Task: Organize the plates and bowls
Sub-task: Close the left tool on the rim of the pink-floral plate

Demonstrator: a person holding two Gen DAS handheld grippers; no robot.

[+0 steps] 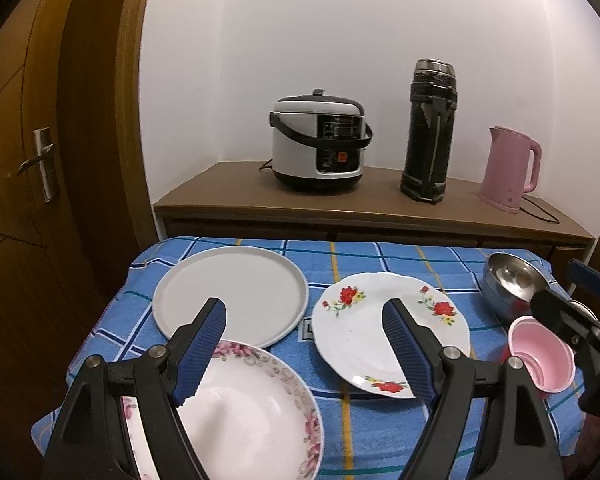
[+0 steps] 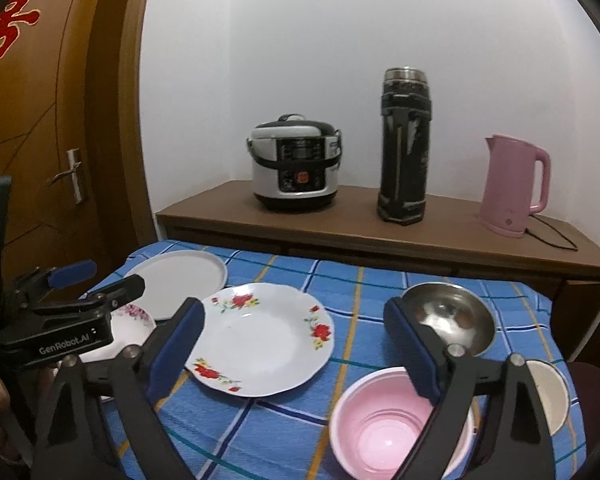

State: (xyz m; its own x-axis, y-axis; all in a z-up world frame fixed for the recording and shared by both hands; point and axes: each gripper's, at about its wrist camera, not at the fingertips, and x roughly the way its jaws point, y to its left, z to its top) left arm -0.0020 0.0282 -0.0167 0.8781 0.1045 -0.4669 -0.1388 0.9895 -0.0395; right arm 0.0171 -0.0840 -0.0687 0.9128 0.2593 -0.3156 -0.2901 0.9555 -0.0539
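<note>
The left gripper (image 1: 304, 316) hangs over the near left of the surface (image 1: 364, 258), which is covered by a blue checked cloth (image 1: 352, 416). Its jaws stand wide apart with nothing between them. Under its left finger lies a pink-flowered plate (image 1: 256, 412); at about 12 o'clock from that plate sits a plain white plate (image 1: 236, 288), whose near rim the flowered plate overlaps. Just beside both, at about 3 o'clock from the plain one, rests a red-flowered plate (image 1: 364, 320) (the gripper's right finger crosses its near edge in the left wrist view).

The right gripper (image 2: 294, 316) hovers over the near right of the cloth, jaws likewise spread wide and holding nothing. Directly below its right finger is a pink bowl (image 2: 380, 428), upright, mouth up. At 12 o'clock from it stands a steel bowl (image 2: 456, 312), near but whether touching I cannot tell. A cream bowl (image 2: 552, 396) shows at 3 o'clock from the pink one, largely hidden behind the gripper's frame. The red-flowered plate lies at roughly 10 o'clock from the pink bowl, apart from it.

Behind the surface runs a wooden sideboard (image 1: 228, 184) carrying a rice cooker (image 1: 316, 144), a tall dark flask (image 1: 430, 132) at its 3 o'clock, and a pink kettle (image 1: 508, 168) further right. A wooden door (image 1: 36, 160) with a metal handle stands at 9 o'clock.
</note>
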